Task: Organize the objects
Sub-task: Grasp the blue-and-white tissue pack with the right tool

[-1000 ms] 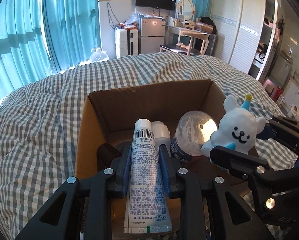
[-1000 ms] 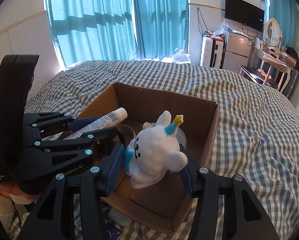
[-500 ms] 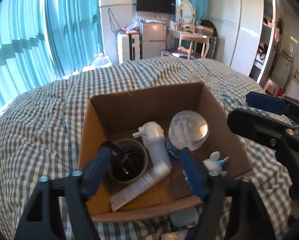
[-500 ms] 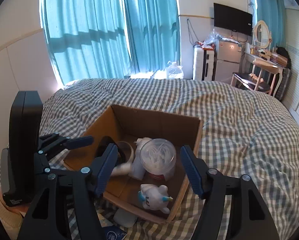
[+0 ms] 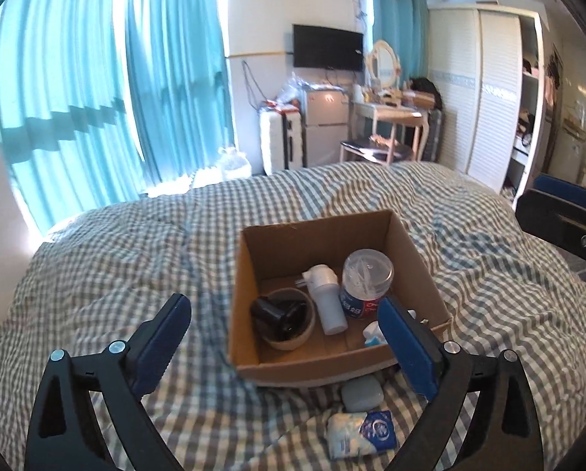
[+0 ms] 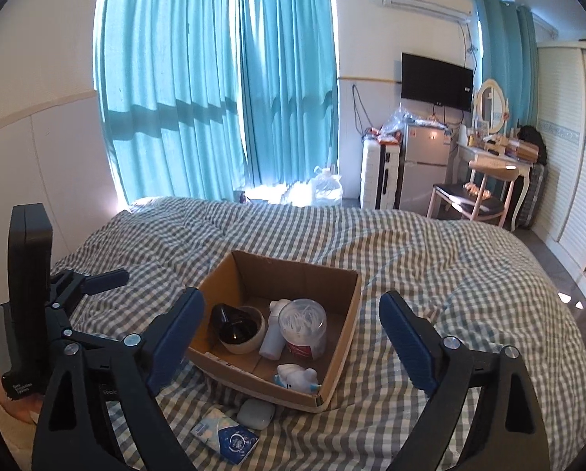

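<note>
Two hand-held grippers hang over an open brown cardboard box (image 5: 334,365) that sits on a grey-and-white checked bedspread (image 5: 108,274). On the left gripper (image 5: 283,331) the blue-padded jaws have just been opening and stand wide apart with nothing pressed between them; on the right gripper (image 6: 291,333) the jaws have likewise just been opening and are spread wide and empty, the box showing in the gap. Inside the box, against its left wall, a round tan bowl (image 5: 291,327) holds a black glossy object (image 5: 271,312). Just right of the bowl lies a white plastic bottle (image 5: 326,300), and beside that, toward the box's right wall, stands a clear round tub of cotton swabs (image 5: 365,280) with a blue-and-red label. Near the box's front right corner lies a small white plush toy with blue trim (image 6: 297,378), on its side. Outside the box, touching or just below its front wall, rests a pale grey rounded case (image 5: 361,392), and in front of that a white-and-blue tissue packet (image 5: 361,428). Beyond the box hang turquoise curtains (image 5: 97,90).
</note>
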`<state>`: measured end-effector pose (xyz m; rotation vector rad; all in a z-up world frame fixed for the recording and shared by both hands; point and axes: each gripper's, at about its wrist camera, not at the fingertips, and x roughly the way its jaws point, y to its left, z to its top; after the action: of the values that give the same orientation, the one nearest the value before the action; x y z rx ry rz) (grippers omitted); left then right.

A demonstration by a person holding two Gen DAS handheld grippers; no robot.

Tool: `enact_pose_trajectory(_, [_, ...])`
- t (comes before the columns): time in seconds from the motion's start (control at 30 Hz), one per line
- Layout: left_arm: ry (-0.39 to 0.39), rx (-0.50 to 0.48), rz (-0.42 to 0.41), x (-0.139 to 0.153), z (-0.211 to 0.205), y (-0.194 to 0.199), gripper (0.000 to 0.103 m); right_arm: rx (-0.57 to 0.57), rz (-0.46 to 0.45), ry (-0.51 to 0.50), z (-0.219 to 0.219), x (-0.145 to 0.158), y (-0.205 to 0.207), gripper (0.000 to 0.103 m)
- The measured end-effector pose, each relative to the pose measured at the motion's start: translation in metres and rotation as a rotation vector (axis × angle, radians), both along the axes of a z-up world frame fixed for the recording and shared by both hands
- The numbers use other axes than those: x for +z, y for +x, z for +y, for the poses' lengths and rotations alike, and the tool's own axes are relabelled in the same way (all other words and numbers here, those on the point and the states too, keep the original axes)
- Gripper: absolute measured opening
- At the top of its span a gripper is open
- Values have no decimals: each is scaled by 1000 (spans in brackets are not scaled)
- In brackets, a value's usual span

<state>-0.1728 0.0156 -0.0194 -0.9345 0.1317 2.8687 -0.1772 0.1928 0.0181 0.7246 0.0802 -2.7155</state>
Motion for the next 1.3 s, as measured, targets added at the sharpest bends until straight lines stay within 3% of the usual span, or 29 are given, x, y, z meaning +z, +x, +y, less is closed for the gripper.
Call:
enact_pose_trajectory(0.2, [38,73,17,5,-28,37,101,20,16,2,-8,1,37,98])
enact_pose_trajectory(0.43, [-26,183,-38,-27,-44,60,102,78,-76,23,-28,-53,55,98])
enact_pose_trajectory(0.6, [-38,219,-117,-62,-51,60,102,103,-233,25,-43,-119,41,98])
enact_pose_trajectory(0.8, [-29,236,-223,-102,-60,51,102,115,-390,101,-68,-183,13,98])
enact_pose_trajectory(1.17, [-3,239,-255,-122,-63,46,102,110,-520,168,-84,-230,-10,98])
enact_pose_trajectory(1.2, [-3,239,-256,-122,-62,46,102,106,-520,167,-83,-230,-10,90])
enact_pose_trajectory(1.3, [7,235,-247,-121,-62,48,102,91,-516,168,-78,-228,-7,88])
